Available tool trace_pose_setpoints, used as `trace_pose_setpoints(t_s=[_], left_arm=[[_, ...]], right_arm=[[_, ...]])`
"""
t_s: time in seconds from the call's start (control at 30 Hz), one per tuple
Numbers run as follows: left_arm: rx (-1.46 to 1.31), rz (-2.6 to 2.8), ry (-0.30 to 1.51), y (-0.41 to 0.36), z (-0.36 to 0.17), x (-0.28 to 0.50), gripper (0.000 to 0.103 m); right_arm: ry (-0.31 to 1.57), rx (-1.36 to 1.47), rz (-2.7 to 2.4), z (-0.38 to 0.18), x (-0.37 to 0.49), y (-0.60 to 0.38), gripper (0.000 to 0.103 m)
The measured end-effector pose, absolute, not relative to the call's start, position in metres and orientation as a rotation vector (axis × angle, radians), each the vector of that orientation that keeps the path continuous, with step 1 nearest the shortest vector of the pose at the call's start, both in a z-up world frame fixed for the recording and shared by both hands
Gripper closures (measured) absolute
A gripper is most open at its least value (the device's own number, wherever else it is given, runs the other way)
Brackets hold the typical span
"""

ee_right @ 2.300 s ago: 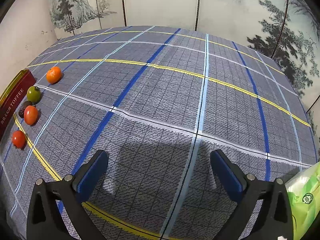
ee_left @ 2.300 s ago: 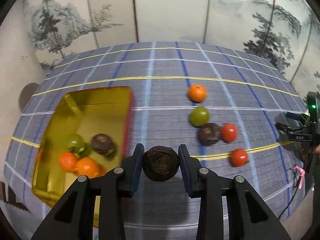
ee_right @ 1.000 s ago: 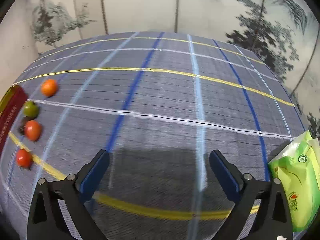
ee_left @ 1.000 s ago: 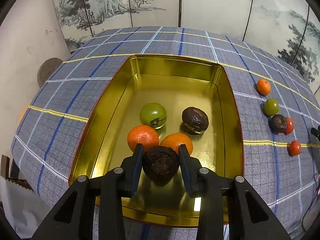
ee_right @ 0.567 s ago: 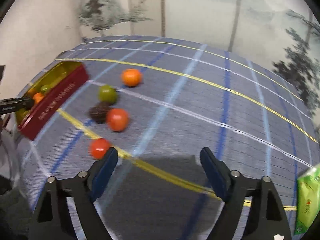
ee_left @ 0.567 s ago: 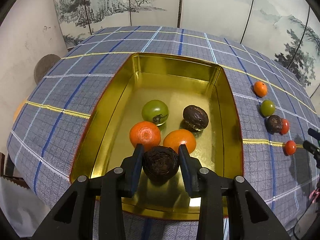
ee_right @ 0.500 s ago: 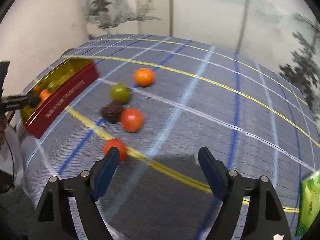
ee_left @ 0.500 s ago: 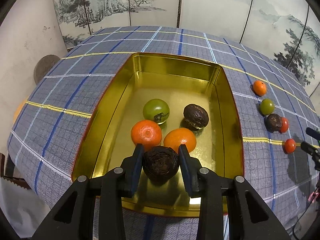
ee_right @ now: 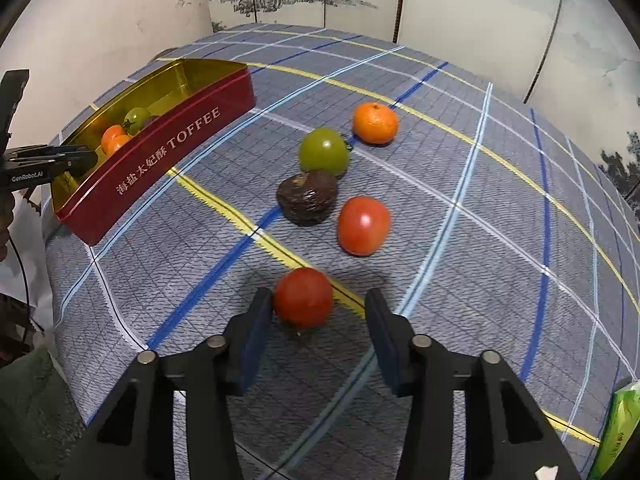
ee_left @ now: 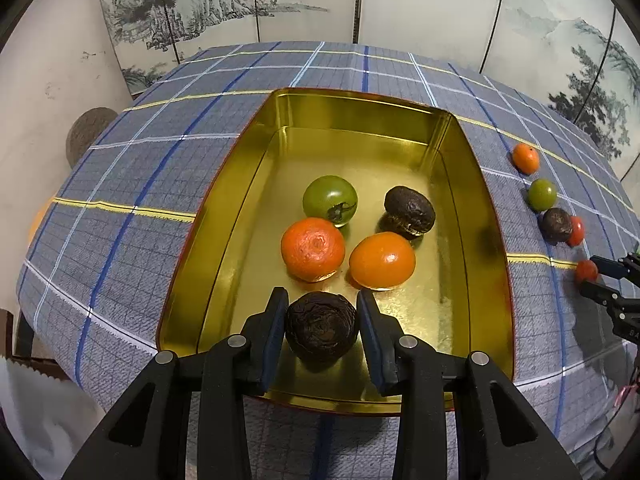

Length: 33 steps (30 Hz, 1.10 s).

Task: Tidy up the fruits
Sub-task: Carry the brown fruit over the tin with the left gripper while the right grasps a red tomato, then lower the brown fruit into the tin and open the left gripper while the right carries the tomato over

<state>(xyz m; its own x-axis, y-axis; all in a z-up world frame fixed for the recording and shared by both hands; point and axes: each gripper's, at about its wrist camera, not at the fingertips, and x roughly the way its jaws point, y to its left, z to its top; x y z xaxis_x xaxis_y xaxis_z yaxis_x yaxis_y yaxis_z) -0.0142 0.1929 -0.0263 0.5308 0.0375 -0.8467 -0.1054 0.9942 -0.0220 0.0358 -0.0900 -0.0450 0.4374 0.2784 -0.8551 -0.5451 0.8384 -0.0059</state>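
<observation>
My left gripper (ee_left: 322,299) is shut on a dark wrinkled fruit (ee_left: 321,328), held over the near end of the gold tin (ee_left: 460,128). Inside the tin lie a green tomato (ee_left: 330,200), another dark fruit (ee_left: 410,212) and two oranges (ee_left: 313,249). My right gripper (ee_right: 318,299) points down at the cloth with its jaws closing around a red tomato (ee_right: 303,297). The left pad touches the tomato and the right pad stands clear of it. Beyond lie a second red tomato (ee_right: 363,225), a dark fruit (ee_right: 307,197), a green tomato (ee_right: 323,152) and an orange (ee_right: 375,123).
The tin's red side (ee_right: 168,148), lettered TOFFEE, stands left of the fruit row on the checked tablecloth (ee_right: 500,200). A green packet (ee_right: 616,432) lies at the near right edge. A painted folding screen (ee_left: 440,4) closes off the back of the table.
My right gripper swung left to the fruit row, rolled, and its jaws narrowed around the nearest red tomato. My left gripper stayed over the tin, still holding the dark fruit.
</observation>
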Motion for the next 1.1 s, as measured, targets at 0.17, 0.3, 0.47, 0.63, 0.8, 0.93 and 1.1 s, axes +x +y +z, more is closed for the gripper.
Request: trace_pose_setpoints(t_s=[0.17,0.3,0.47,0.63,0.8,0.93,1.1], left_arm=[[-0.062,0.076,1.027,0.193,-0.031,-0.01,0.067],[-0.045,0.072,1.04,0.194,-0.034,-0.007,0.067],[-0.033,0.074,1.047,0.194,-0.036,-0.005,0.067],[-0.014,0.085,1.058,0.194,-0.039,0.0,0.066],[-0.019,0.081,1.056,0.194,-0.039,-0.001,0.066],[-0.04,0.073,1.046,0.197,-0.037,-0.002,0.066],[-0.073,0.074,1.02,0.204,-0.029,-0.009,0.066]], right_arm=[[1.019,-0.299,0.517,-0.052,0.038,-0.082,0.069],[1.015,-0.302,0.515,-0.051,0.039,-0.076,0.069],[1.011,-0.317,0.5,-0.051,0.04,-0.07,0.076],[1.014,-0.318,0.499,-0.047,0.041,-0.065,0.076],[0.986,-0.268,0.538,-0.029,0.045,-0.053,0.076],[0.963,-0.236,0.601,-0.013,0.049,-0.033,0.076],[0.935,-0.218,0.688,0.001,0.048,0.004,0.076]])
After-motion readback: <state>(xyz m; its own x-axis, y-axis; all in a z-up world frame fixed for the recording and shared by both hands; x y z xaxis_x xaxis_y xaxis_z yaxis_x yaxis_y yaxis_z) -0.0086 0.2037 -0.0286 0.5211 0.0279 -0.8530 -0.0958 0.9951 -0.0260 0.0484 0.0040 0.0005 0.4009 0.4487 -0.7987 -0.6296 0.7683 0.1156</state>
